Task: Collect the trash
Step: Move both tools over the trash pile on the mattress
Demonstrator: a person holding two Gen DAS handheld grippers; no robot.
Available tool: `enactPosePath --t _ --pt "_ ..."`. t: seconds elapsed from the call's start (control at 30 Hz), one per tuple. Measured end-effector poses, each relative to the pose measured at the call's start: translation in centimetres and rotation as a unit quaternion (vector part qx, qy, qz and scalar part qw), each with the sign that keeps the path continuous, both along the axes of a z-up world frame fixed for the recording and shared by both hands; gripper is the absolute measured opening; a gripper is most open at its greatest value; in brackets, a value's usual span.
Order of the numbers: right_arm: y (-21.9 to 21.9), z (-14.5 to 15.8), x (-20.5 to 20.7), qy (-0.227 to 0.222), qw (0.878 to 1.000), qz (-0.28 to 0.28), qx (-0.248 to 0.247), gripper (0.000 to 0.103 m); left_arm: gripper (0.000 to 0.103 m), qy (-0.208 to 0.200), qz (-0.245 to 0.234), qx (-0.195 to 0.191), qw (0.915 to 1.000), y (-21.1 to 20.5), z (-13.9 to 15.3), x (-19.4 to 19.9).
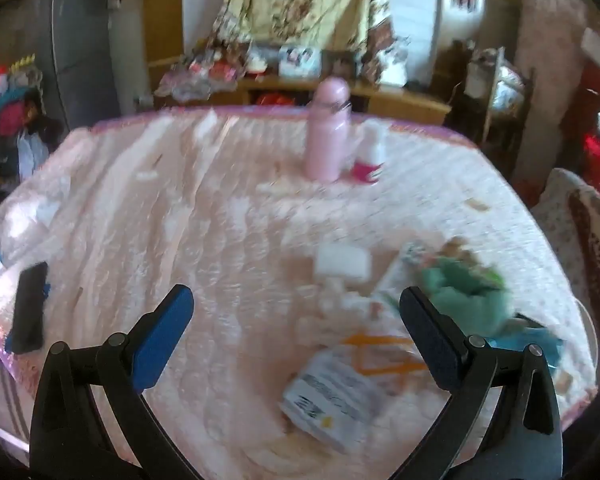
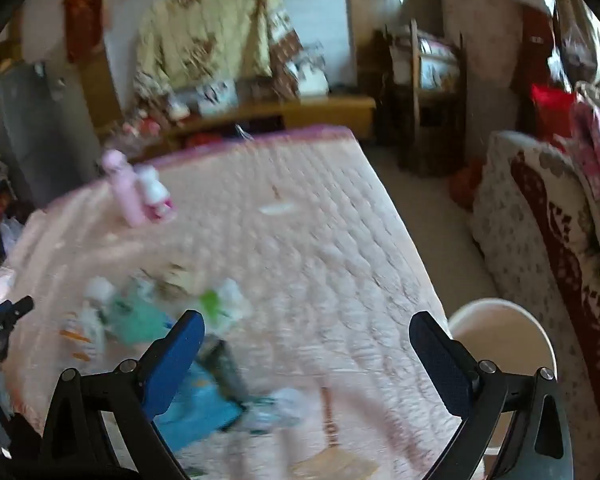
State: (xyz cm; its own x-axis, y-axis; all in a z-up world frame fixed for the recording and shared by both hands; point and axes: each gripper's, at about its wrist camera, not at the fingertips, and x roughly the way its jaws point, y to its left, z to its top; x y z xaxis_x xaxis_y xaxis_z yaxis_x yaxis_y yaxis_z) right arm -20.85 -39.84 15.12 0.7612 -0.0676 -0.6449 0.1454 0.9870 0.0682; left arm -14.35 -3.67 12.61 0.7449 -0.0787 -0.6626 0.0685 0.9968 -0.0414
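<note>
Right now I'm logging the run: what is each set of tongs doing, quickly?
Left tongs: open, holding nothing, above the trash pile.
Right tongs: open, holding nothing, near the white bucket.

Almost nothing is legible; both views are smeared by motion. The white packet lying on the pink quilted bed carries dark printed lines and a small yellow mark, all too blurred to read. The left gripper (seen at the right wrist view's edge) bears a short white word, too small to make out.
</note>
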Motion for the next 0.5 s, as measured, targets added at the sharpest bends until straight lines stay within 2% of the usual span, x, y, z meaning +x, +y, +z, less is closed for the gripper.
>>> enactPosePath --t 0.2,0.5 --pt "4.4 1.9 -3.1 -0.074 0.997 0.014 -0.034 0.102 0.102 -0.053 -0.014 -0.005 0.9985 -3.2 2.9 -4.4" --pt "6.1 3.2 -5.5 -0.112 0.993 0.019 -0.036 0.102 0.102 -0.109 -0.026 -0.009 0.9937 -5.7 5.4 -7.7"
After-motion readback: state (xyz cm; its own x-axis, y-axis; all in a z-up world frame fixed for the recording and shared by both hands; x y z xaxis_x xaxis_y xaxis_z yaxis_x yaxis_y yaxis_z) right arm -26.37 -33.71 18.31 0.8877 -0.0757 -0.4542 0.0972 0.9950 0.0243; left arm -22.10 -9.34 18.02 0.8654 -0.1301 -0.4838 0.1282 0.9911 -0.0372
